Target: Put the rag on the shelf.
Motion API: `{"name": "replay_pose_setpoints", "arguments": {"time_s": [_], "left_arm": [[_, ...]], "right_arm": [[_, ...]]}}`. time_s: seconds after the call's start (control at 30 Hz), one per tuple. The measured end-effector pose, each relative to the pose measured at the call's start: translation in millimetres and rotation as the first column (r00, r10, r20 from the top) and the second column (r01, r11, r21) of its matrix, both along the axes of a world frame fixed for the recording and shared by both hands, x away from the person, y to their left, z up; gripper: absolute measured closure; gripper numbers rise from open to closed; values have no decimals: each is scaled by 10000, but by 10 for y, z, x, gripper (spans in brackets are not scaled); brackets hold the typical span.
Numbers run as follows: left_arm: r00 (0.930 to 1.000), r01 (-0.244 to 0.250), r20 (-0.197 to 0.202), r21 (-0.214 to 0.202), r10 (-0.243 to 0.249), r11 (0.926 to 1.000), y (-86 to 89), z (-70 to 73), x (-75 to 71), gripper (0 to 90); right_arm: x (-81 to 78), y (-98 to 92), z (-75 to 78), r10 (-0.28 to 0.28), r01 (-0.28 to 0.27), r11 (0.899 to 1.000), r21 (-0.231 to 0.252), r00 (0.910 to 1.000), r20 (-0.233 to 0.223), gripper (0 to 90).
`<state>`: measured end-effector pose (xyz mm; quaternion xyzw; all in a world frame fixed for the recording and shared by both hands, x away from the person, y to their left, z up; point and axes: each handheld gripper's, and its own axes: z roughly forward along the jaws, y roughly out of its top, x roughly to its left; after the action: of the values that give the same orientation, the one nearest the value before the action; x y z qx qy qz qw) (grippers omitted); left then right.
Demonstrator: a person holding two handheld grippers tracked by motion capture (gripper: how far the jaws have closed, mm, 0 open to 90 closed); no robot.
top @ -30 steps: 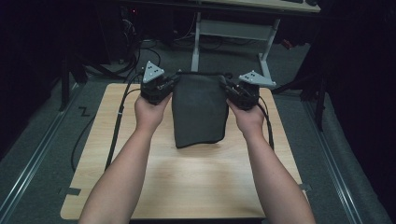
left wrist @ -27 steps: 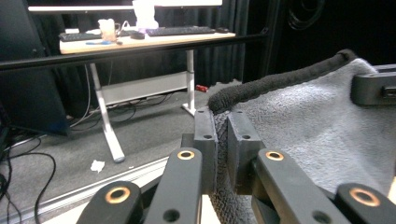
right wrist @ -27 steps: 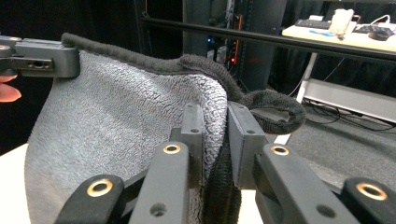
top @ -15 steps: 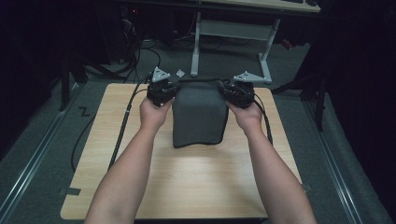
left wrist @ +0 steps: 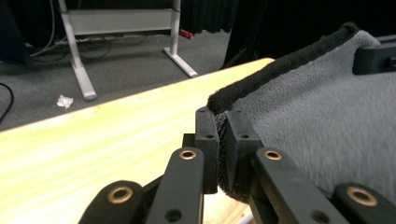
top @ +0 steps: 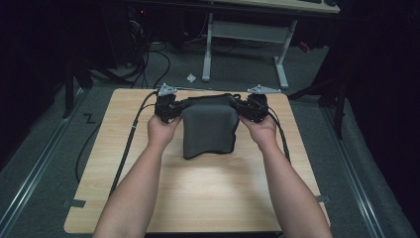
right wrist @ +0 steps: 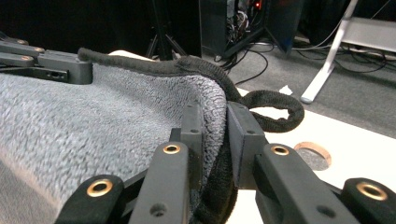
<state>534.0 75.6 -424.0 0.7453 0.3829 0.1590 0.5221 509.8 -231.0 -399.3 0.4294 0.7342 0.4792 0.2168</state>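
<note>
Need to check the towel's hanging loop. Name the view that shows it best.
Right gripper view: the loop curls clear beside the towel's pinched corner. High view shows it as a dark speck; left gripper view gives the dark hem only.

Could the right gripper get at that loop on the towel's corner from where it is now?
Probably not: the right gripper is clamped on the towel beside the loop, so it would have to let go first.
</note>
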Motion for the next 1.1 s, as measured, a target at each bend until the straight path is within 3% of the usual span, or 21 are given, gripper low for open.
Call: {"name": "replay_pose_setpoints", "arguments": {"time_s": [0.2, 0.83, 1.1], "left_arm": [[9995, 73, -319, -258, -82, 9996, 25, -143, -20, 848], [9952, 362, -896, -410, -398, 9985, 31, -374, -34, 849], [9936, 385, -1048, -345, -420, 9987, 52, -485, -51, 847]], "right_arm": [[-10, 17, -75, 23, -25, 9999, -116, 9998, -202, 795], [15, -67, -310, -14, 69, 9975, 704, 9970, -771, 790], [40, -61, -462, -70, 187, 9956, 913, 9919, -1272, 783]]}}
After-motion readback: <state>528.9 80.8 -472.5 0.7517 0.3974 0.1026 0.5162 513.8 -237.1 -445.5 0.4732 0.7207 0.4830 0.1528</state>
